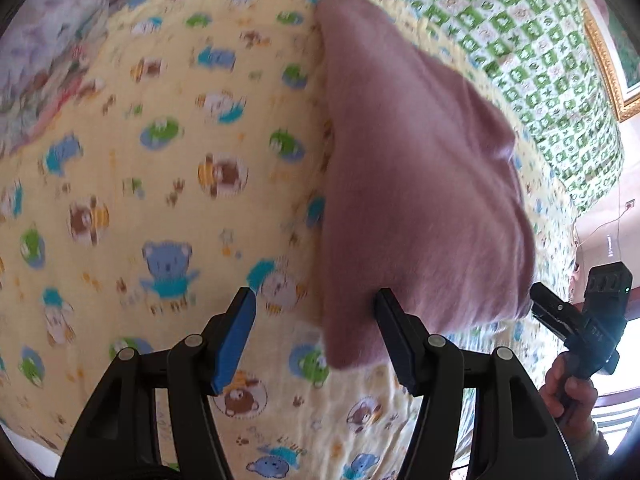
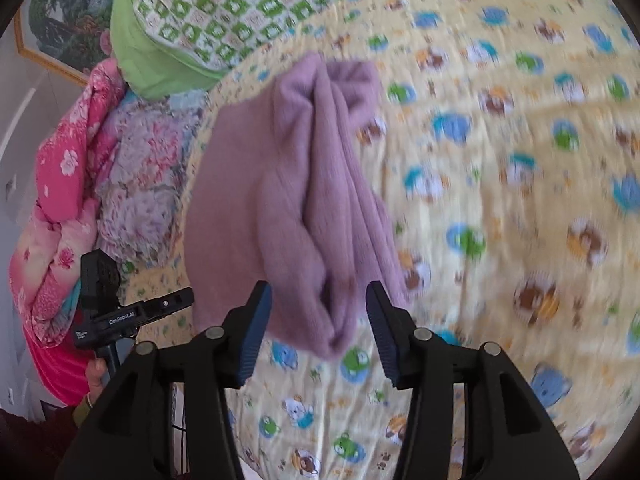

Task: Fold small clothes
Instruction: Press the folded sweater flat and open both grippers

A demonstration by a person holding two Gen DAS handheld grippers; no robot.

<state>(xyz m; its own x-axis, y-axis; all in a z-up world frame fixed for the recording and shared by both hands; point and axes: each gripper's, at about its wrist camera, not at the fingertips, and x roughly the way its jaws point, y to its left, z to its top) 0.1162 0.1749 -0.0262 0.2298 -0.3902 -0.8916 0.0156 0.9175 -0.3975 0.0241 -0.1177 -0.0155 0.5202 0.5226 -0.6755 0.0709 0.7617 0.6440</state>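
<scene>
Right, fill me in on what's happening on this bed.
A person with a handheld gripper in each hand is folding a mauve garment on a yellow cartoon-print blanket. The garment lies bunched and partly folded. The left gripper and right gripper are both near its close edge, jaws open, gripping nothing.

— What sort of place is this?
— A bedroom in someone's home — we're standing over a bed spread with a yellow cartoon-bear sheet.
— And past the sheet?
— A green-checked quilt, folded pink floral bedding heaped beside it, and a gold-framed landscape painting on the pale wall — all household things
</scene>
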